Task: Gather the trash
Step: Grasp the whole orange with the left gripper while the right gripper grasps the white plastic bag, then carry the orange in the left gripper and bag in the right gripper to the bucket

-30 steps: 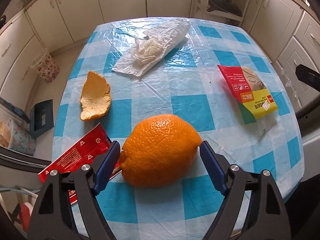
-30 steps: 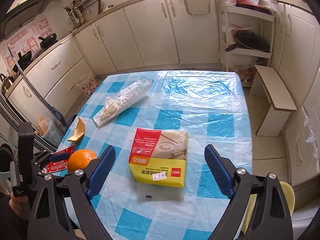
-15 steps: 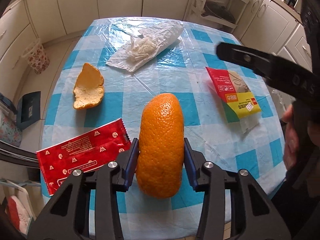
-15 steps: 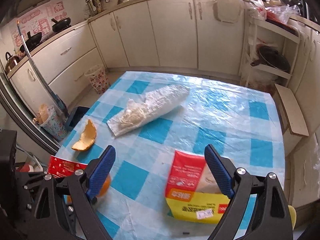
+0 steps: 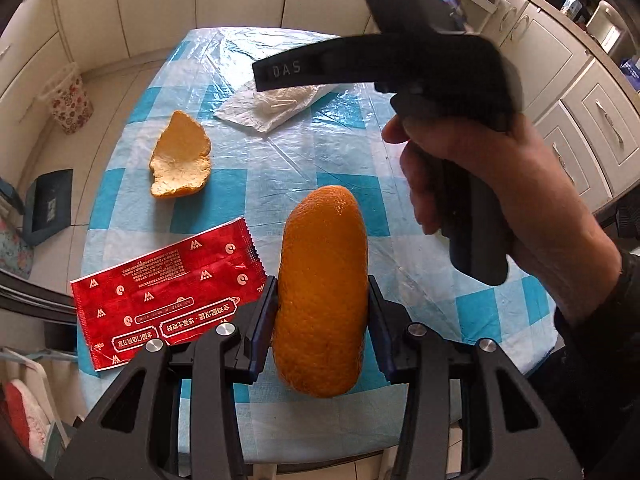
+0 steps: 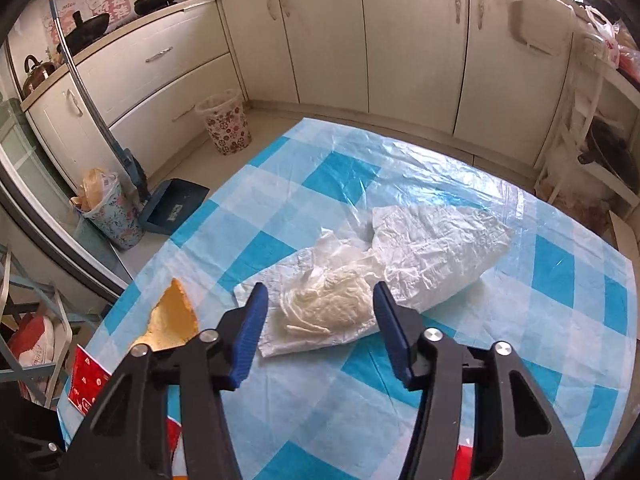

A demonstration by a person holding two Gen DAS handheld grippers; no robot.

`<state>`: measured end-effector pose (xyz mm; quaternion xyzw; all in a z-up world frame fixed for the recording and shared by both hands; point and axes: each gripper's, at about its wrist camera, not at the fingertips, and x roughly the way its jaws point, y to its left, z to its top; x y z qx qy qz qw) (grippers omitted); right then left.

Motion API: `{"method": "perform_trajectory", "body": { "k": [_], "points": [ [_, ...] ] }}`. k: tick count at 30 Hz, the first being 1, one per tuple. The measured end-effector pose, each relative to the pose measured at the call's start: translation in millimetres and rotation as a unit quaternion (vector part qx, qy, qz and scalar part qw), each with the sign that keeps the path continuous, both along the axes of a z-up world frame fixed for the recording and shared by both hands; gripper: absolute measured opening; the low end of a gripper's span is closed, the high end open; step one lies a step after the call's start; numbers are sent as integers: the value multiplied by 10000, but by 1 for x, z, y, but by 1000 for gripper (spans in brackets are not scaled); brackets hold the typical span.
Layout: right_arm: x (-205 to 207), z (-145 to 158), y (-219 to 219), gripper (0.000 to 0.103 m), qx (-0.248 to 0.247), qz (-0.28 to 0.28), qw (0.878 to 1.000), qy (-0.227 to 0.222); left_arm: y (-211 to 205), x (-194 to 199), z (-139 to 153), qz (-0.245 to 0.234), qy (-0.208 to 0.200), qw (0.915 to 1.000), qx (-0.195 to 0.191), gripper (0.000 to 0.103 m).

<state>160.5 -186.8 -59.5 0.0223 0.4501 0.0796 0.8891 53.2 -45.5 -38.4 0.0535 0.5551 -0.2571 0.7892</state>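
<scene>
Squeezing the orange (image 5: 322, 292), the left gripper (image 5: 322, 320) risks crushing it. The right gripper (image 6: 318, 328), jaws parted and just closing, straddles the bag (image 6: 384, 276) on the surface (image 6: 560, 320); thin plastic may slip free.

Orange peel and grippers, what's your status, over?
Left gripper clamped on orange peel. Right gripper has just narrowed, open, nothing gripped, aimed at plastic bag. Nothing in the way.
</scene>
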Motion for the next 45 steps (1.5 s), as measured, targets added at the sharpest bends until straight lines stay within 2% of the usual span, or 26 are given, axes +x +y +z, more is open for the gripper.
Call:
{"method": "perform_trajectory", "body": {
  "k": [2, 3, 5, 7, 18, 22, 28, 33, 38, 45],
  "points": [
    [4, -9, 0, 39, -64, 20, 9998, 176, 2, 2, 1, 19, 35, 10000, -10, 40],
    [4, -13, 1, 25, -92, 50, 9997, 237, 3, 3, 1, 22, 57, 10000, -10, 40],
    [1, -13, 1, 20, -119, 79, 9997, 207, 3, 4, 1, 40, 99, 9999, -16, 40],
    [-1, -8, 2, 6, -93, 113, 9998, 152, 4, 3, 2, 55, 112, 9999, -34, 40],
    [-24, 35, -10, 3, 314, 105, 9987, -381, 13, 2, 5, 104, 48, 9999, -108, 40],
    [-42, 62, -29, 3, 492, -29, 9968, -637, 14, 1, 11, 82, -59, 9997, -210, 40],
    [-96, 97, -79, 3, 386, -403, 9936, -985, 6, -12, 27, -137, -386, 9982, -439, 40],
    [-162, 111, -141, 3, 233, -1012, 9881, -1133, -12, -25, 38, -434, -632, 9950, -637, 40],
    [-233, 99, -208, 3, 67, -1763, 9805, -862, -45, -41, 49, -846, -746, 9895, -898, 40],
    [-304, 46, -287, 3, -350, -2568, 9655, 252, -117, -80, 59, -1488, -636, 9802, -1137, 40]
  ]
}}
